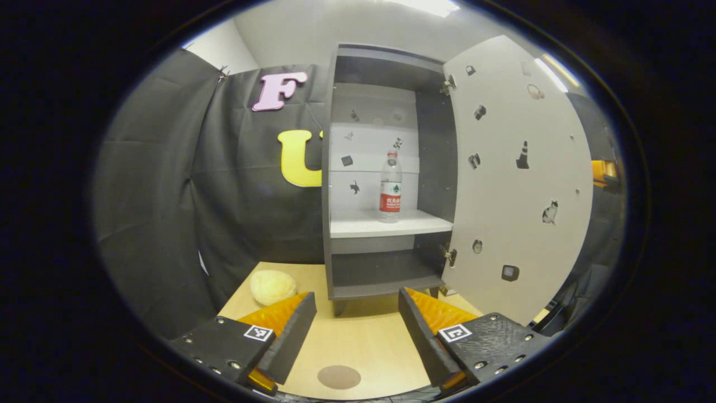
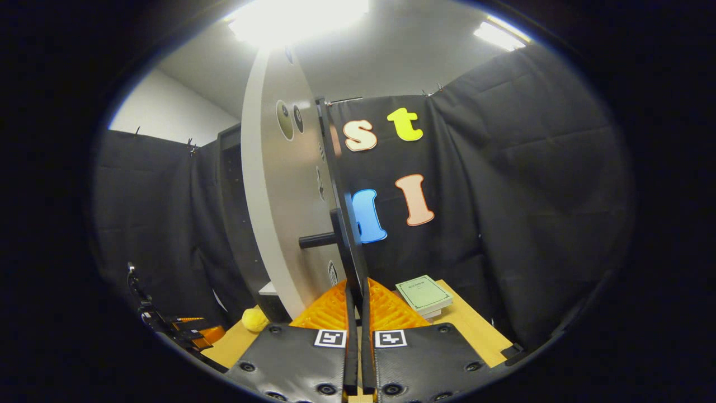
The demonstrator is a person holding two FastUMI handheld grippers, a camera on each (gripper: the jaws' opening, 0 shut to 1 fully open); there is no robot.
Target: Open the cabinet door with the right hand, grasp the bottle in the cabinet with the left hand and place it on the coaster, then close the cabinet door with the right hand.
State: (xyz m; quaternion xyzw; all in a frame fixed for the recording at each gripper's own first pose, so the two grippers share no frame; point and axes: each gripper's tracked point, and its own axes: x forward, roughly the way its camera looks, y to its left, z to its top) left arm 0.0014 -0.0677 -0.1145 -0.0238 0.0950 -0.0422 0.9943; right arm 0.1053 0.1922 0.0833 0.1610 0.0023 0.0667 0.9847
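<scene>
In the left gripper view, my left gripper [image 1: 357,330] hovers above the wooden surface [image 1: 363,336] with its fingers [image 1: 293,336] released, spread wide and holding nothing. Straight ahead stands the grey cabinet [image 1: 386,184], set toward the far edge of the surface, and its door [image 1: 517,184] is swung wide open to the right. The bottle [image 1: 390,188], clear plastic with a red label and a red cap, stands upright on the pale middle shelf [image 1: 386,225] inside the cabinet, slightly right of the shelf's centre and well apart from my fingers. The round brown coaster [image 1: 339,376] lies flat at the near edge of the surface, between my two left fingers as the camera sees them. A pale yellow sponge-like lump [image 1: 272,286] sits near the left edge of the surface, just beside the cabinet's front left corner. In the right gripper view, my right gripper [image 2: 358,336] has its fingers [image 2: 351,347] clenched almost together right at the thin outer edge of the open door [image 2: 279,212]; whether both truly press on it I cannot tell. A dark handle [image 2: 319,239] sticks out from the door face above them. A green booklet [image 2: 425,293] lies on the surface beyond, near its right edge.
</scene>
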